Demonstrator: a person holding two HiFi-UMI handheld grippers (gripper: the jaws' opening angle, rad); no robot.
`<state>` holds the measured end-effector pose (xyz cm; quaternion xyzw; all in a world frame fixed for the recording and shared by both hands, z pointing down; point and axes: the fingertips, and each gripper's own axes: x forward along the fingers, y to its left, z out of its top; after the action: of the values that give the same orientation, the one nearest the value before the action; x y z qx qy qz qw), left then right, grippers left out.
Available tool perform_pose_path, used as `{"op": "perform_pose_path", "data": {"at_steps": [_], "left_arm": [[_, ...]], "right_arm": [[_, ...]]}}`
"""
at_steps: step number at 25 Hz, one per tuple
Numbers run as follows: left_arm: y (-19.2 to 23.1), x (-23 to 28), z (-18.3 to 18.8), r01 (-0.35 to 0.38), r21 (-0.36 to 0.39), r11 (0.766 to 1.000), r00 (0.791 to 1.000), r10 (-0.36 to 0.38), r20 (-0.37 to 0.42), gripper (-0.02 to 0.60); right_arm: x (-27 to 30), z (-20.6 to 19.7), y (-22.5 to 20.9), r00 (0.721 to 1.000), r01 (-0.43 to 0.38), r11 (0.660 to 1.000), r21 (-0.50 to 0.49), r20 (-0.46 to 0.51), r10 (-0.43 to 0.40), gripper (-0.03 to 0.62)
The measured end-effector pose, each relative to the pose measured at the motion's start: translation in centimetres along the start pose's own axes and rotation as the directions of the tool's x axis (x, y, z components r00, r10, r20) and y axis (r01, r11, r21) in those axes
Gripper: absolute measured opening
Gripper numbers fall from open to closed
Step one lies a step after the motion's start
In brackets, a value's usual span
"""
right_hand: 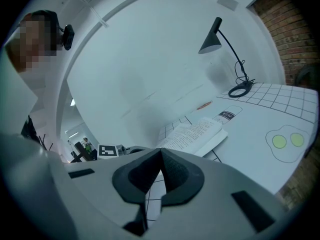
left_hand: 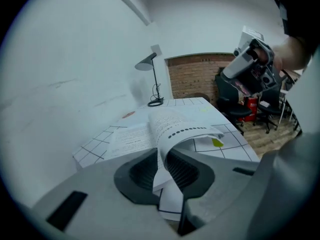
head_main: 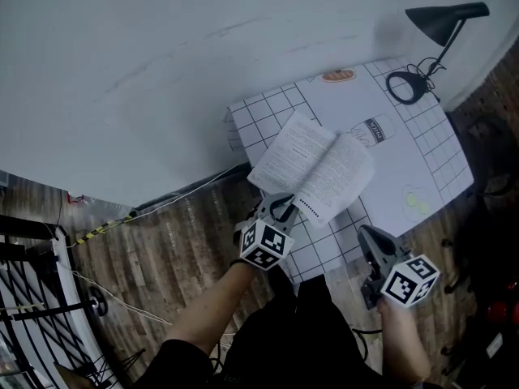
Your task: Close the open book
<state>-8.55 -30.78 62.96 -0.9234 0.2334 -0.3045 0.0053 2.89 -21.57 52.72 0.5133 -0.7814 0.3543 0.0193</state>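
**A:** What is the left gripper (head_main: 282, 209) doing?

**B:** It is reaching in over the table (head_main: 438, 160) just left of the corner nearest the person. Its fingers are pinching a sheaf of pages from the near side of the book (head_main: 316, 164). In the left gripper view, that gripper (left_hand: 162, 169) is showing a narrow gap filled by paper, and the pages are curling up and over above the pads.

**A:** And where is the book (left_hand: 135, 136) lying?

**B:** It is lying open and face up on the gridded top, close to that near corner and toward the table's left edge. The far half is resting flat while the pinched leaves are lifting off it.

**A:** Is the right gripper (head_main: 369, 237) holding anything?

**B:** No. It is hovering at the table's edge just right of the near corner, apart from the book. In its own view the right gripper (right_hand: 160, 171) is showing fingers closed together with nothing between them, and the book (right_hand: 192, 134) is sitting beyond.

**A:** Anything farther right?

**B:** A black lamp (head_main: 446, 19) is standing at the far right corner.
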Motion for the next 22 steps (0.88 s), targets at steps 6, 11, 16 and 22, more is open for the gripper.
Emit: {"op": "perform_pose_path", "data": {"at_steps": [6, 11, 16, 22], "left_arm": [[1.4, 0.4, -1.5, 0.006, -0.23, 0.973, 1.0, -0.006, 0.002, 0.067], [3.2, -0.4, -0.6, -0.079, -0.181, 0.98, 0.997, 0.079, -0.006, 0.067], [4.8, -0.2, -1.3, -0.081, -0.192, 0.978, 0.997, 0.076, -0.032, 0.078], [5.5, 0.1, -2.4, -0.113, -0.241, 0.964, 0.993, 0.101, -0.061, 0.095]], "right_arm": [[-0.1, 0.9, 0.5, 1.0, -0.006, 1.0, -0.013, -0.002, 0.006, -0.005], [0.3, 1.4, 0.5, 1.0, -0.017, 1.0, -0.018, -0.013, 0.017, -0.005], [1.7, 1.6, 1.0, 0.999, -0.046, 0.999, -0.018, -0.025, 0.046, -0.005], [2.3, 1.9, 0.3, 0.998, -0.05, 0.999, -0.011, -0.037, 0.049, -0.005]]}}
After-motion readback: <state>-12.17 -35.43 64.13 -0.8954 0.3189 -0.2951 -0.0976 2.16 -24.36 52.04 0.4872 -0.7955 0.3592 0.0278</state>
